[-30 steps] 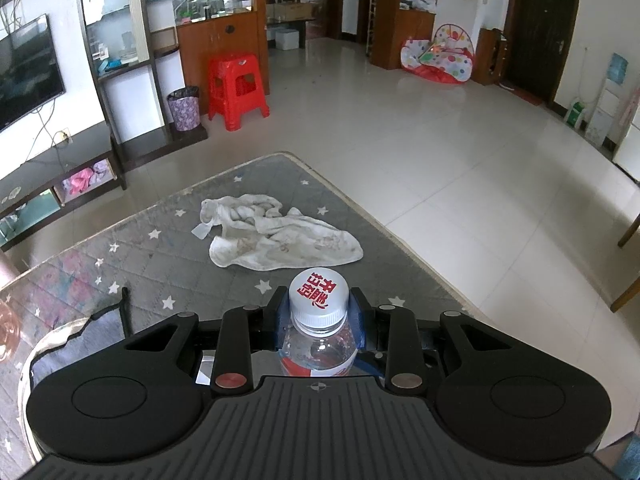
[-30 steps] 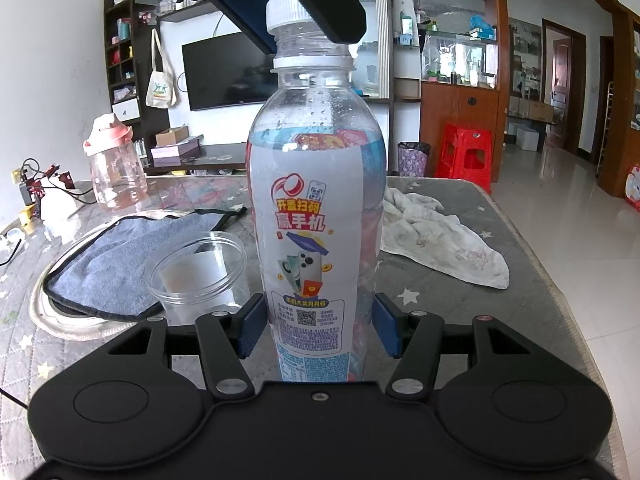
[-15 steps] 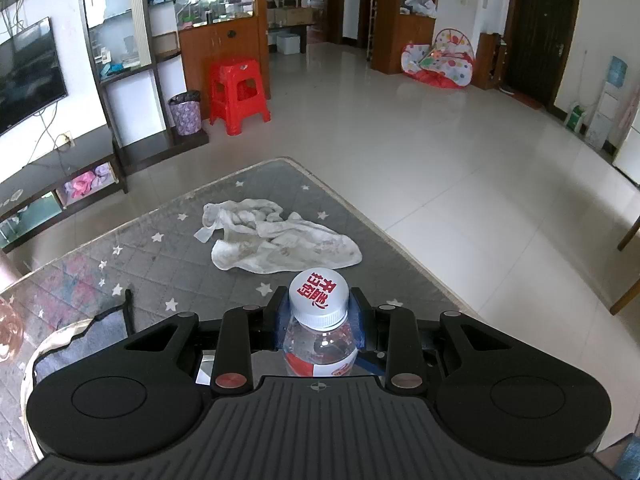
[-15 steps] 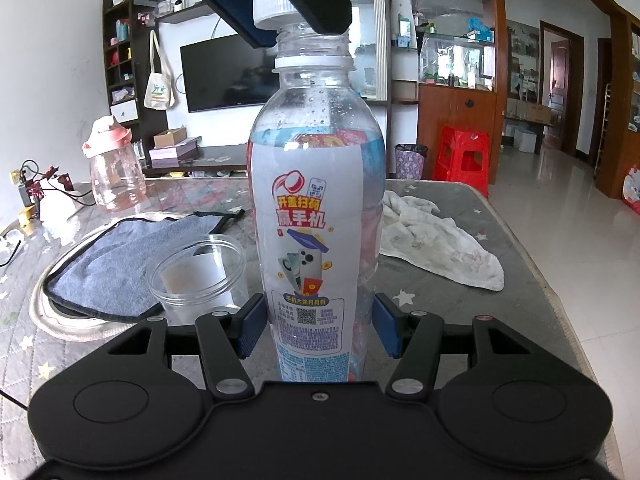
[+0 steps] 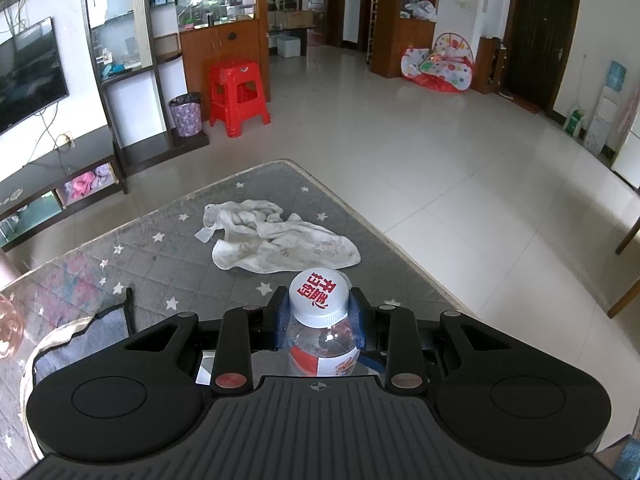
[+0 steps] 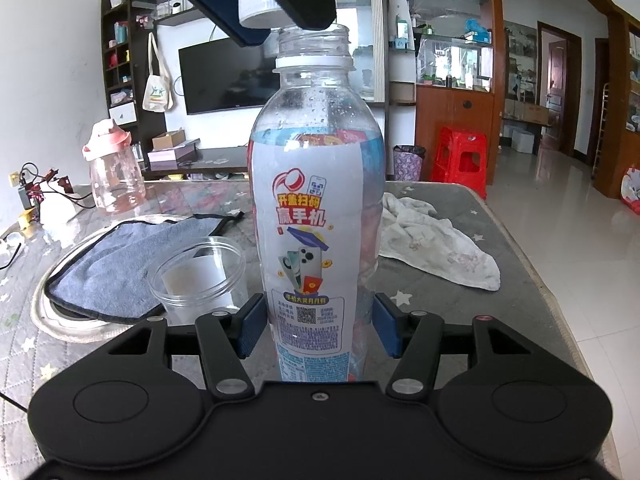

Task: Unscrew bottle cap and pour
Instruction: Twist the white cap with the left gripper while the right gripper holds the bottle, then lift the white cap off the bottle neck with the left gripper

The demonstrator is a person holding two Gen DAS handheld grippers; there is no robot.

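Note:
A clear plastic bottle (image 6: 316,208) with a printed label stands upright on the table. Its threaded mouth is open. My right gripper (image 6: 318,326) is shut on the bottle's lower body. My left gripper (image 5: 319,314) is shut on the white cap (image 5: 319,298) with red print; in the right wrist view the cap (image 6: 260,10) hangs between the left gripper's blue pads, lifted just above and left of the bottle mouth. An empty clear plastic cup (image 6: 198,276) stands just left of the bottle.
A crumpled white cloth (image 6: 436,240) lies right of and behind the bottle, near the table's right edge (image 6: 516,236). A blue-grey towel (image 6: 120,264) lies on a round tray at left. A pink-lidded jug (image 6: 114,176) and cables sit at the far left.
The cap has come off the bottle: my left gripper lifted it up and to the left, leaving the mouth open. The right gripper and bottle held still.

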